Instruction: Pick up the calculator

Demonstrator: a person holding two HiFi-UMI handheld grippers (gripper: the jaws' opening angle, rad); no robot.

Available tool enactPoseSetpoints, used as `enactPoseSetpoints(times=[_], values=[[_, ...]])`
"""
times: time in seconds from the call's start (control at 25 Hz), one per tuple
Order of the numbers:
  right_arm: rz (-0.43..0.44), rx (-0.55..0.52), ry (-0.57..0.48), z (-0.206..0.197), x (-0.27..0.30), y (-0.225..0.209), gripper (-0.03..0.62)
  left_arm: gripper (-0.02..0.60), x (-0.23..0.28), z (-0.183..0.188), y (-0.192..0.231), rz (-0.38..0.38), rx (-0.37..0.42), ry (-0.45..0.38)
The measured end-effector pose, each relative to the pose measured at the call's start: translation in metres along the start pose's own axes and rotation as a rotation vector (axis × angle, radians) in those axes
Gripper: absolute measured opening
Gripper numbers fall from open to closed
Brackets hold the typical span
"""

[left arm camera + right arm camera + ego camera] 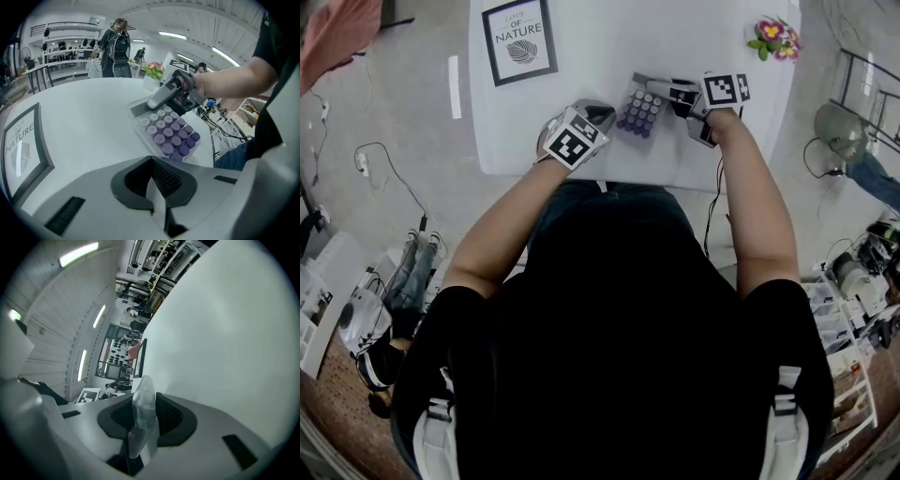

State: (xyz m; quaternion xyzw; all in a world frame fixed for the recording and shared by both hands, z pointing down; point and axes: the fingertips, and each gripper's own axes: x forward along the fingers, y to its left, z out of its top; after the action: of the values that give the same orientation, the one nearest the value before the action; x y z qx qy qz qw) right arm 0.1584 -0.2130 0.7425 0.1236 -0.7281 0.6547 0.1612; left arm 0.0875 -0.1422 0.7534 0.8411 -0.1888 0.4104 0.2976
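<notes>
Two grippers work at the near edge of the white table (609,37). The rest of the top is bare, apart from a framed "Nature" print (519,39) at far left and a bunch of flowers (776,39) at the far right corner, both well apart from the work.

The calculator (639,111), with purple keys, is near the near edge, between the grippers. The right gripper (666,92) is clamped on its display end — in the right gripper view only a clear plastic edge shows between the pads. The left gripper (598,112) sits just beside the calculator's left side, jaws closed together with nothing in them.

The display is covered by the right jaws — can't tell whether the keyed end touches the table.
</notes>
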Motion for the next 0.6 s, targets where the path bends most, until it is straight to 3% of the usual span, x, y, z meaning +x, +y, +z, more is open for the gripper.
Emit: enactPoseSetpoints(times=[0.32,0.44,0.6], values=[[0.065,-0.073,-0.078,0.013,-0.032,0.031,0.110,0.017,-0.014,0.024,-0.011,-0.005,0.041,-0.021],[0.069,-0.044,-0.117,0.017,-0.042,0.043,0.110,0.017,-0.022,0.034,-0.009,0.001,0.071,-0.033],[0.091,-0.167,-0.147,0.029,-0.049,0.068,0.110,0.017,-0.036,0.041,-0.009,0.007,0.097,-0.039]])
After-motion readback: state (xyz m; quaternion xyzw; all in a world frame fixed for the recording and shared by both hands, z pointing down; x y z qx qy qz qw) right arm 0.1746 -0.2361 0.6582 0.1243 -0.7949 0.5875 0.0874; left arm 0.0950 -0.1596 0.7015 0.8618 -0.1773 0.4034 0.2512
